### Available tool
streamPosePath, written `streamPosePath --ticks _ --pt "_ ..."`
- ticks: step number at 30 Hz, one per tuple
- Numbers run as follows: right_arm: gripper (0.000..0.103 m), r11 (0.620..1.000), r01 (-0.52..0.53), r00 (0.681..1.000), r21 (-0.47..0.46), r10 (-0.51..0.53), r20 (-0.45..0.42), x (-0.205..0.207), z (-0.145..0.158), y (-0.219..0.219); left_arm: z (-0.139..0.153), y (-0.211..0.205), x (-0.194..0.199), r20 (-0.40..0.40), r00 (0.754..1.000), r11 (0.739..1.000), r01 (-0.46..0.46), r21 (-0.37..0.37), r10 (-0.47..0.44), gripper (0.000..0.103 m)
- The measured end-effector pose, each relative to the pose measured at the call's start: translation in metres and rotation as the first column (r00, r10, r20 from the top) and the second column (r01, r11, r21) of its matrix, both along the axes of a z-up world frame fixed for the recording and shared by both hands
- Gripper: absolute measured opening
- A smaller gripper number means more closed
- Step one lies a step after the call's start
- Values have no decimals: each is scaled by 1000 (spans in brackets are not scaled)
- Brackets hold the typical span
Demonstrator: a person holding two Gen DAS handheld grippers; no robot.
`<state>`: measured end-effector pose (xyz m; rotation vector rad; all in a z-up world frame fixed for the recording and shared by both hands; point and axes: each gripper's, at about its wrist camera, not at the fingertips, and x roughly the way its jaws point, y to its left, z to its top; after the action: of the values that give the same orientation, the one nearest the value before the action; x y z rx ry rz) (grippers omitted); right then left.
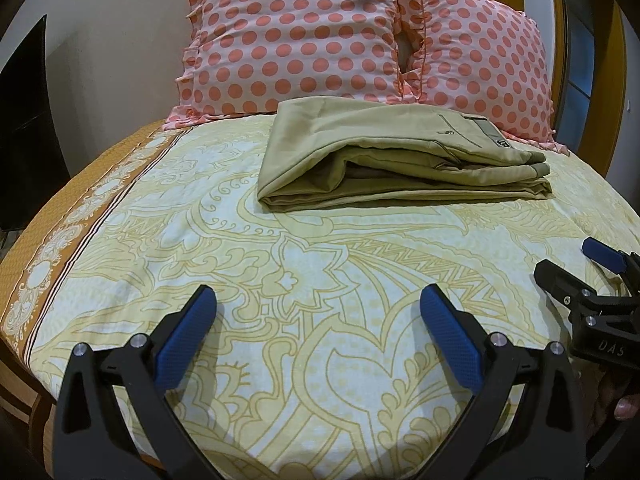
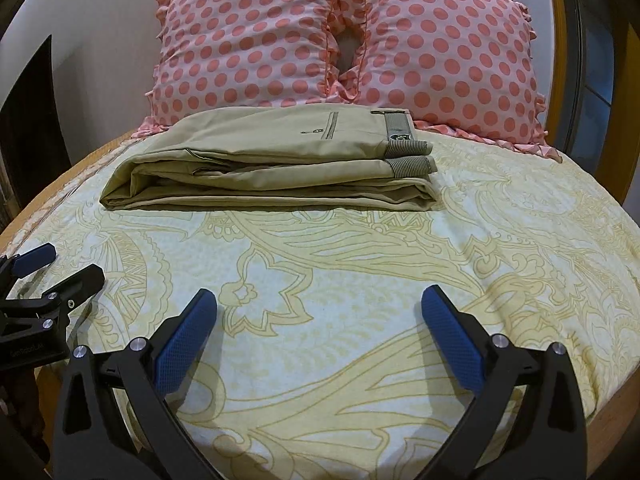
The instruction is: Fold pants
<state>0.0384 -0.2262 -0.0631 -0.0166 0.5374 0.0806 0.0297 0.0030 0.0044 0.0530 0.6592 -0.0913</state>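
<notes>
Both claws, left claw [image 1: 318, 300] and right claw [image 2: 318, 300], gape wide, holding nothing.

folded khaki pants [image 2: 272, 160] lie on the bedsheet [image 2: 360, 280], right hand-held gripper [image 2: 319, 304] spread wide.

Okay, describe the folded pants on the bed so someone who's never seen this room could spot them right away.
Start at the two pink polka-dot pillows at the head of the bed. Just in front of them, on the yellow patterned bedsheet, lies a flat stack of khaki pants. It is the only plain, unpatterned fabric there, with a striped waistband at its right end.
</notes>
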Motion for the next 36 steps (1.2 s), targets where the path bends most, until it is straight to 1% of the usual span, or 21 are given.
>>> streamPosePath --ticks 36 --pt "102 1000 1 1000 0 -1 0 0 1 1 1 1 0 5 1000 1000 -7 0 7 101"
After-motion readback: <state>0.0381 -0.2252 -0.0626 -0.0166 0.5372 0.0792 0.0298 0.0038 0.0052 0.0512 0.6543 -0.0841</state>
